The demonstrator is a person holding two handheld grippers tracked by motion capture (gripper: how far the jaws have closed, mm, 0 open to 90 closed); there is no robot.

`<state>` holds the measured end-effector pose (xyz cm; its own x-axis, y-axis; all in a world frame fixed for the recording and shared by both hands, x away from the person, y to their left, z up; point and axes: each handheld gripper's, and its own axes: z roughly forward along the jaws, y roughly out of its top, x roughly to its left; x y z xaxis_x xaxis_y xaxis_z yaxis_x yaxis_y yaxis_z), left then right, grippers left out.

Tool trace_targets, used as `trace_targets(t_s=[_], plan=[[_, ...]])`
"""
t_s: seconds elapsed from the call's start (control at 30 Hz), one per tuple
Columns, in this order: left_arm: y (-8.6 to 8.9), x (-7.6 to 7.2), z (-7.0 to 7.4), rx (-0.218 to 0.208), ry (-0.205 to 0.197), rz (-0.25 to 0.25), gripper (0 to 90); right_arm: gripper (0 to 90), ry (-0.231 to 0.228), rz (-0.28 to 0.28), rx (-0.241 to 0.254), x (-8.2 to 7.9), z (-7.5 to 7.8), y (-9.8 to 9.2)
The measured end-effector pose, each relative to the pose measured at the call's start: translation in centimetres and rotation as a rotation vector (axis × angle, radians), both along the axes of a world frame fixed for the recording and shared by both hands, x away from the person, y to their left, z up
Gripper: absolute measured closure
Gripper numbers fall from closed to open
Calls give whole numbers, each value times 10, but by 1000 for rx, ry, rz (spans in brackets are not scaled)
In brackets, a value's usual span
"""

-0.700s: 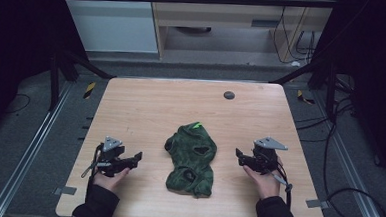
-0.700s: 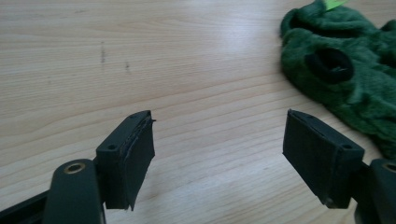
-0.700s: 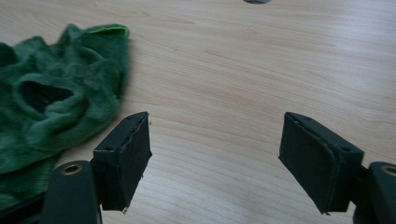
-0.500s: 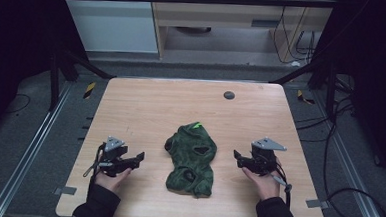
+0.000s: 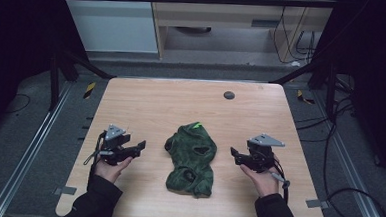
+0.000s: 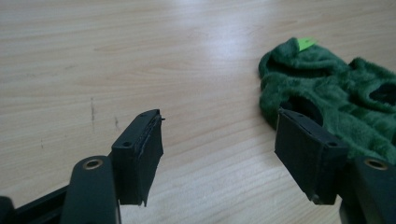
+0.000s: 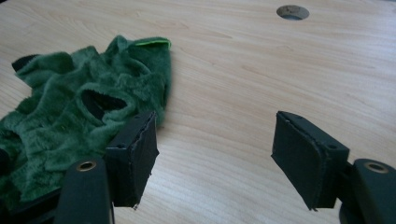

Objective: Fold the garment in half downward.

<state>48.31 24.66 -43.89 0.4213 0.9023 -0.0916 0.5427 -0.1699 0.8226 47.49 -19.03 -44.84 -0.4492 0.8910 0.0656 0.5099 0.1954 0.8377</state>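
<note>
A crumpled green fleece garment (image 5: 191, 158) lies between the left gripper (image 5: 138, 147) and right gripper (image 5: 234, 155), both wide open and empty.

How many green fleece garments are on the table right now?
1. The green fleece garment lies crumpled mid-table, between the open left gripper and right gripper, touching neither. Folds may hide something underneath.

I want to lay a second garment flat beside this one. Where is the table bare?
The far half of the table is bare from the green fleece garment to the far edge, apart from the round cable hole. Nearer, the garment lies between the open left gripper and open right gripper, with narrow strips between.
</note>
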Motion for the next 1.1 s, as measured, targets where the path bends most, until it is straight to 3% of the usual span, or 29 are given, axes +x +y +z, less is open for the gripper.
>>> trace_targets(t_s=[0.5,0.93,1.1], plan=[[-17,17,8,1,6,-47,359,347,-25,30,24,20,25,9],[-39,32,12,-3,10,-93,373,362,-9,50,31,37,26,22],[-48,36,11,18,7,-106,386,380,6,66,25,44,22,31]])
